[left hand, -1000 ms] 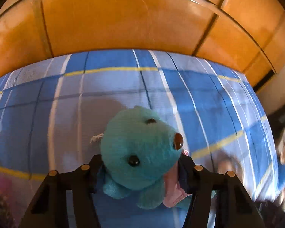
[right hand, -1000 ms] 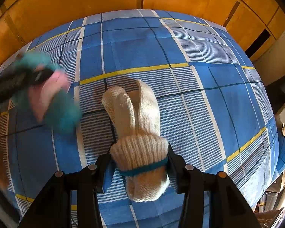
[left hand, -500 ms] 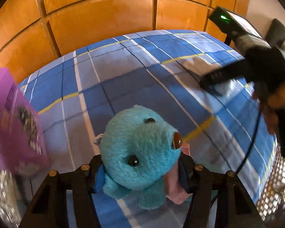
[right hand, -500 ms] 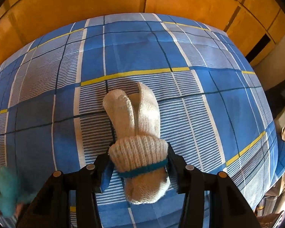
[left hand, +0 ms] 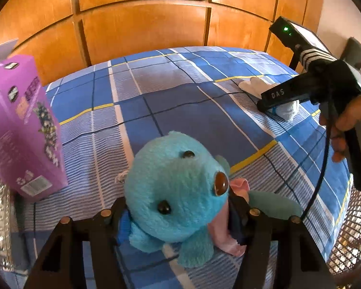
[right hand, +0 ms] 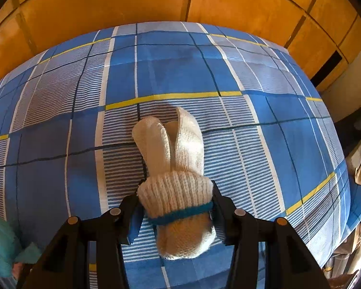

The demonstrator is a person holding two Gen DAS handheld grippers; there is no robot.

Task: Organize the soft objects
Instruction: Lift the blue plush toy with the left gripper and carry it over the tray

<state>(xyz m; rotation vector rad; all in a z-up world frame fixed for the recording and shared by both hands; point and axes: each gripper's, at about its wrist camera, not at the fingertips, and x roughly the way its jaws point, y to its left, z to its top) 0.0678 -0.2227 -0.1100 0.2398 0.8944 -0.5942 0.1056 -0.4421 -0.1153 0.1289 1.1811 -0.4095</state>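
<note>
Glove (right hand: 174, 168) fingers away from right gripper (right hand: 177, 207)

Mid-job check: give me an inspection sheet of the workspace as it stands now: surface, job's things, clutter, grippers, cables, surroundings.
Surface: bed with blue plaid cover, mostly bare.
Job's things: teal plush toy with a pink part at its side; cream knit glove with a blue cuff band, fingers lying on the cover.
Clutter: purple box standing at the left of the bed.
Grippers: left gripper has the plush between its jaws, which have just been opening; right gripper shut on the glove's cuff.
Cables: black cable hanging from the right gripper's handle.
Surroundings: wooden wardrobe panels behind the bed.
</note>
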